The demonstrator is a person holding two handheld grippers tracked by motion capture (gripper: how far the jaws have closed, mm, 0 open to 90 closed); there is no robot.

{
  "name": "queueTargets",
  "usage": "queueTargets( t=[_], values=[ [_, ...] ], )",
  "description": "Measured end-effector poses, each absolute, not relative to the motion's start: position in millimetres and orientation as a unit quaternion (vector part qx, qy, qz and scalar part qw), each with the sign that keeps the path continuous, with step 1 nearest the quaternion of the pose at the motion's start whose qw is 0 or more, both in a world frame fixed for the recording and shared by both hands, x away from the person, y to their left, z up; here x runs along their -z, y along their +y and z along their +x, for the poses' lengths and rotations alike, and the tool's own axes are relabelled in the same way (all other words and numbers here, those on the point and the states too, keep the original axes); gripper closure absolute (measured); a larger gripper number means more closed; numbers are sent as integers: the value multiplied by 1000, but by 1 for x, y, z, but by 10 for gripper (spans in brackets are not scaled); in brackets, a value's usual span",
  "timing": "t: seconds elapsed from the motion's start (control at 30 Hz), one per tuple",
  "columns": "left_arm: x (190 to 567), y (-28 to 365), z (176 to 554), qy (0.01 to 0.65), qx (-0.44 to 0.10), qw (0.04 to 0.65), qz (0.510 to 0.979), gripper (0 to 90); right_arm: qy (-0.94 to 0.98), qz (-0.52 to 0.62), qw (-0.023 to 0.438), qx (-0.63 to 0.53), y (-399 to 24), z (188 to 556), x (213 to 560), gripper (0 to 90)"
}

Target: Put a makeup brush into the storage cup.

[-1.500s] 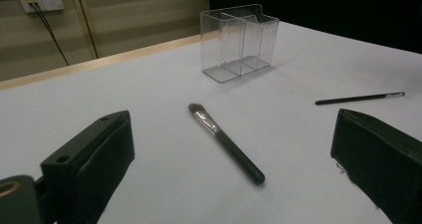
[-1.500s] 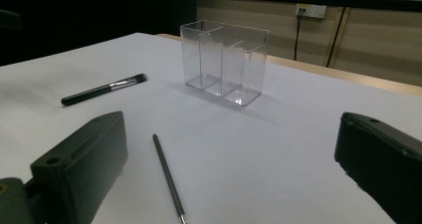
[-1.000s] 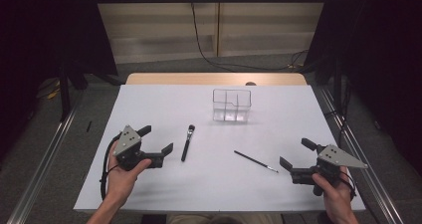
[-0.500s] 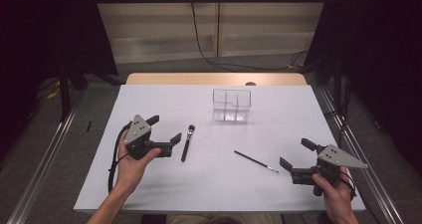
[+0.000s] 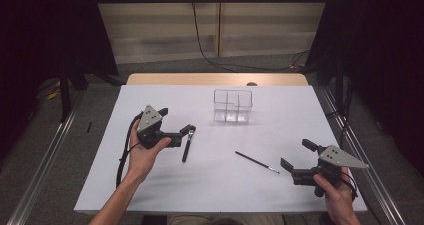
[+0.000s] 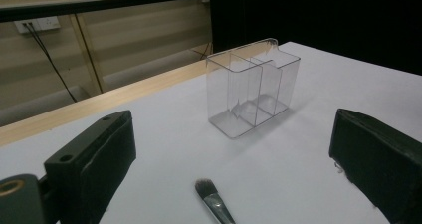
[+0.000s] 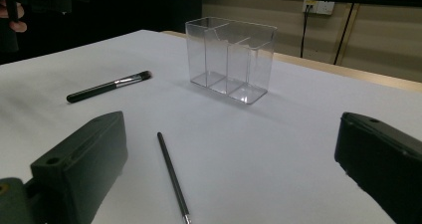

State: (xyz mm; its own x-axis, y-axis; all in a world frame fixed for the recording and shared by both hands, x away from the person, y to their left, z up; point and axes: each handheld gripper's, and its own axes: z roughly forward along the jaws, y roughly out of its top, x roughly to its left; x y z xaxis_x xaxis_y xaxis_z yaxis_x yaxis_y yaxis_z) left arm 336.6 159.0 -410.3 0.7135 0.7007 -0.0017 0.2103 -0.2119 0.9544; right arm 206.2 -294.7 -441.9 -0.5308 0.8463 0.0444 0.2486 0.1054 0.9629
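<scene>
White table (image 5: 210,185) first, with a clear divided organizer (image 5: 233,105) standing near the back. The left gripper (image 5: 176,127) hangs right over the thick makeup brush (image 5: 187,148), jaws spread wide. The right gripper (image 5: 295,159) sits low at the near right, also wide open, just beside the thin brush (image 5: 257,162).

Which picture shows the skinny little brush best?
The right gripper view: the thin brush lies close between its open jaws, nearly full length. The high view shows it small. The left gripper view faces the clear organizer instead.
</scene>
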Motion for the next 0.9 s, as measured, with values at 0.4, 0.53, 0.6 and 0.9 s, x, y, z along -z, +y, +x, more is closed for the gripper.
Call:
queueTargets(
  t=[0.4,0.53,0.6,0.9],
  values=[
    [410,149,351,320,-191,492,787,42,692,396,277,-536,-294,206,442,0],
    [411,147,357,326,-173,465,805,42,692,396,276,-536,-294,206,442,0],
    [410,145,359,327,-174,453,811,43,692,396,276,-536,-294,206,442,0],
    [408,139,364,320,-152,386,852,49,693,396,275,-536,-295,206,442,0]
  ],
)
